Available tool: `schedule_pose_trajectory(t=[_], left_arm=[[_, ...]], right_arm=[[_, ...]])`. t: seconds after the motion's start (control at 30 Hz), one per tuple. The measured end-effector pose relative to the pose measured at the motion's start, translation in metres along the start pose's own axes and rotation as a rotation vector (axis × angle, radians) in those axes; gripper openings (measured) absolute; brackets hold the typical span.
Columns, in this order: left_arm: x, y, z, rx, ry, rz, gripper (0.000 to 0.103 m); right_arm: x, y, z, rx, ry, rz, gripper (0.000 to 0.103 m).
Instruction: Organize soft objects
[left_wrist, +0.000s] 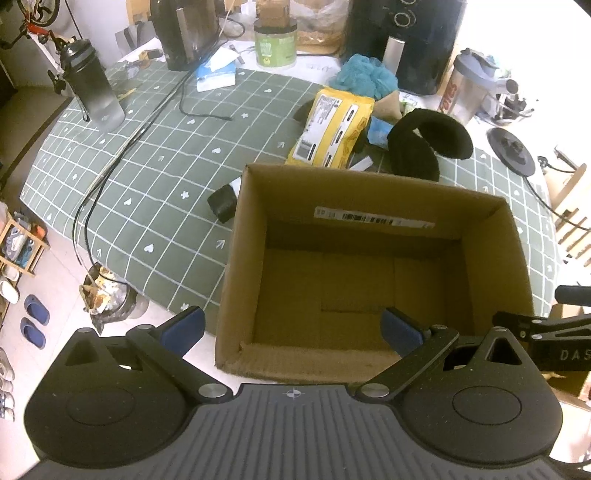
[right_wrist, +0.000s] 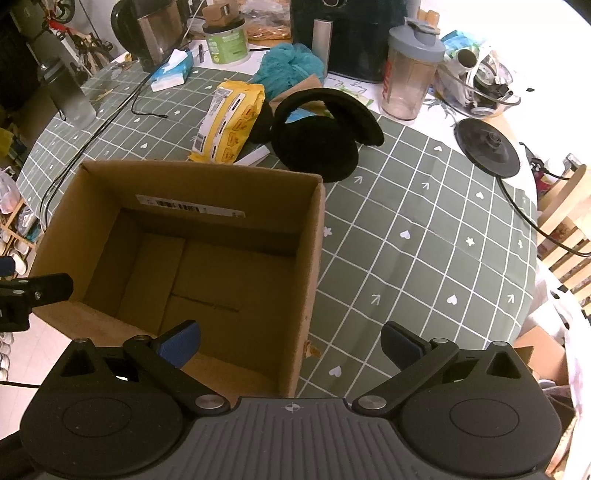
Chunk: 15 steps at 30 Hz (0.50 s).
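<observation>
cardboard box (left_wrist: 369, 288) sits open right ahead of my left gripper (left_wrist: 293, 328); right gripper (right_wrist: 291, 345) straddles its wall, both spread wide, holding nothing, black earmuffs (right_wrist: 317, 136) beyond.

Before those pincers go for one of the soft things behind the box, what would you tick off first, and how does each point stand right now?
1. Left gripper open and holding nothing: ok.
2. Right gripper open and holding nothing: ok.
3. Box open at the top, nothing inside: ok.
4. Earmuffs in plain sight on the cloth, just beyond the box: ok.
5. Earmuffs free of neighbours: not ok; they sit close against the yellow packet.
6. Teal puff easy to reach: cannot tell; it lies farther back among bottles and appliances.
</observation>
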<state>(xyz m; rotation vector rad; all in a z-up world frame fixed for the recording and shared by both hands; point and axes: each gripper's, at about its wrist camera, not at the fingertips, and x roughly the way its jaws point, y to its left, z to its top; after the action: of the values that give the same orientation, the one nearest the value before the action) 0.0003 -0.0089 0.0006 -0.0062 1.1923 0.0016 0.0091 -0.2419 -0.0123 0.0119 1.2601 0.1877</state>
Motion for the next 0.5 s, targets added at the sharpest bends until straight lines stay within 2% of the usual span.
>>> schedule_pose_trajectory(t=[0.3, 0.5], left_arm=[[0.002, 0.007, 0.014, 0.0, -0.037, -0.03, 0.103], [0.005, 0.012, 0.027, 0.039, -0.046, -0.036, 0.103]], right_arm=[[-0.002, -0.003, 0.005, 0.032, -0.017, -0.034, 0.103], [-0.003, -0.007, 0.011, 0.058, -0.034, -0.055, 0.103]])
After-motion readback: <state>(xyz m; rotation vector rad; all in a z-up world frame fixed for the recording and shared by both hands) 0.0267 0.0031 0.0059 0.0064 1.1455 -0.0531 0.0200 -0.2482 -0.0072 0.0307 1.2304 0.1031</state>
